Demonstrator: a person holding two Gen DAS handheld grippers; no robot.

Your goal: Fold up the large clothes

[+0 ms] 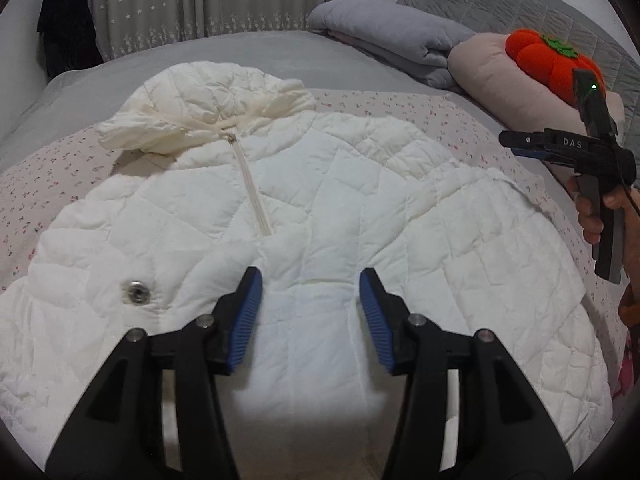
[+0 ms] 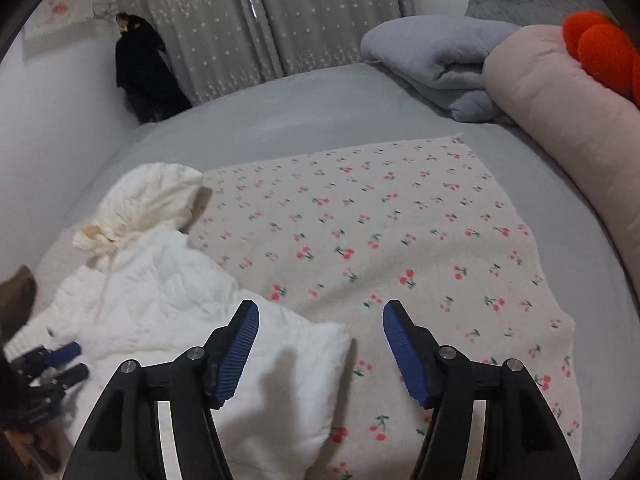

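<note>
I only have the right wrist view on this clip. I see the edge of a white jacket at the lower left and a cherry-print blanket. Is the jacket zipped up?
Observer: Partly. In the left wrist view the zip runs closed from the collar down the chest of the jacket, which lies front up.
Operator: Is the left tool gripping it?
Observer: No. The left tool stands open above the front, with nothing pinched.
Operator: Any fasteners on it?
Observer: One metal snap on the front, left of the zip.
Operator: How is my right tool carried?
Observer: A hand holds the right tool by its grip, beyond the jacket's edge.
</note>
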